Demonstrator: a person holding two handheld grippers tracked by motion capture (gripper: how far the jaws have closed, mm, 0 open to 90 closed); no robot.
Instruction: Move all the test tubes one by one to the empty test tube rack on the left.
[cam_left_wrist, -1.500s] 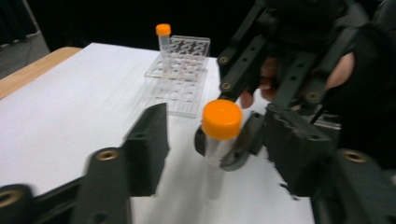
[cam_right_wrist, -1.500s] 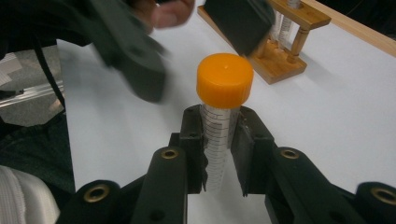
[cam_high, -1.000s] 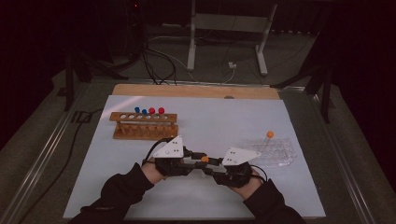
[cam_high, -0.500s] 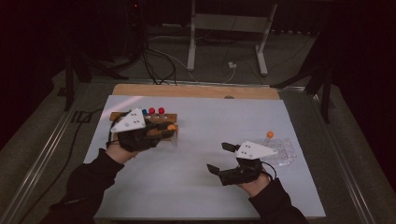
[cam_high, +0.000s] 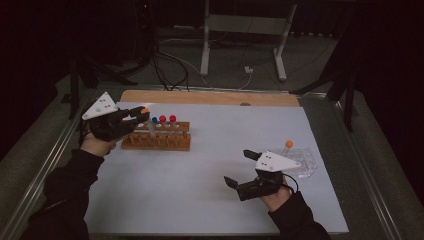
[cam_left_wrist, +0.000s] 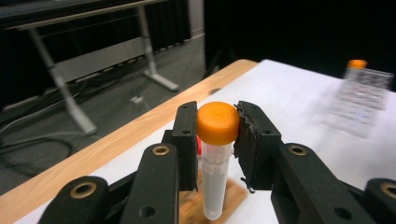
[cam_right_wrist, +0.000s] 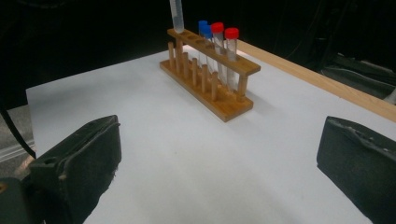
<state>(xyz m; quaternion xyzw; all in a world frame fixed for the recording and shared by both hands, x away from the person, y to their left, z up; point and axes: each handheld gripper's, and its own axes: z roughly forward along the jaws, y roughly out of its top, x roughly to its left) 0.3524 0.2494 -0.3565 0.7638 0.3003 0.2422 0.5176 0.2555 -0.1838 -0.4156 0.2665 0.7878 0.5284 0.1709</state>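
Now your left gripper (cam_high: 142, 116), upper left, clamps the orange-capped tube (cam_left_wrist: 216, 154) above the rack (cam_high: 157, 140); your right gripper (cam_high: 239, 169) jaws just opened wide, empty.

tube cap (cam_left_wrist: 217, 123): orange | tube body (cam_left_wrist: 214, 184): clear, whitish | rack (cam_right_wrist: 212, 77): light brown wood | racked caps (cam_right_wrist: 224, 30): red, blue | table sheet (cam_high: 225, 170): white | jaws: black

Dark room; grey floor (cam_high: 240, 55), metal table frame (cam_high: 245, 22), cables (cam_high: 170, 65).

clear tray (cam_left_wrist: 359, 100) blurred; held tube (cam_right_wrist: 176, 15) top cut off.
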